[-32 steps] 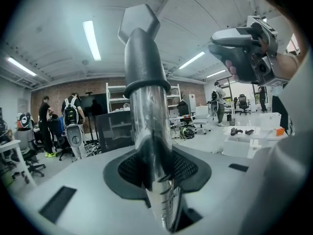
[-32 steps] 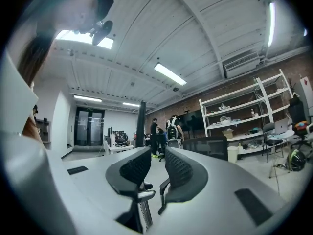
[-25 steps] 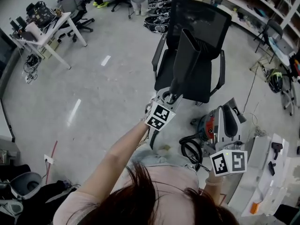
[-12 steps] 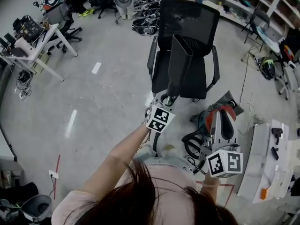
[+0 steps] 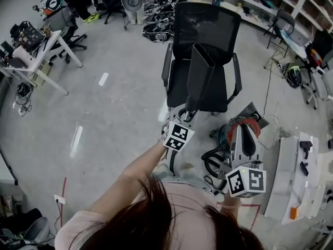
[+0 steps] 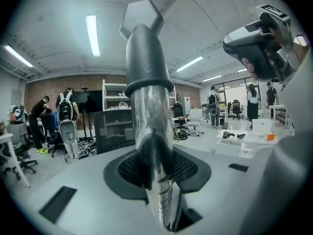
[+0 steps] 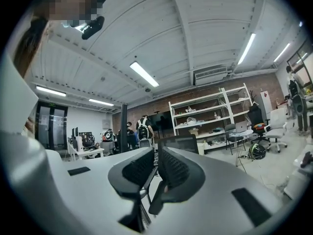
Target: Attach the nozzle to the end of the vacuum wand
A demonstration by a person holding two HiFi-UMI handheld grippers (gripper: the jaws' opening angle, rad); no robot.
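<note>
Grey workshop floor (image 5: 114, 103), shelves (image 5: 250, 4) at far wall. Left gripper (image 6: 156, 180) clamped on chrome vacuum wand (image 6: 152, 131). Dark nozzle (image 6: 144, 48) sits on wand's far end, before office chair (image 5: 205, 25) in head view. Right gripper (image 7: 155, 173): jaws just been closing, narrow gap left, nothing between. Vacuum cleaner (image 5: 229, 134) on floor near it.

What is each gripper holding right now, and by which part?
Left gripper clamps the vacuum wand by its shiny tube below the dark nozzle. Right gripper holds nothing; its jaws have just been closing, empty.
</note>
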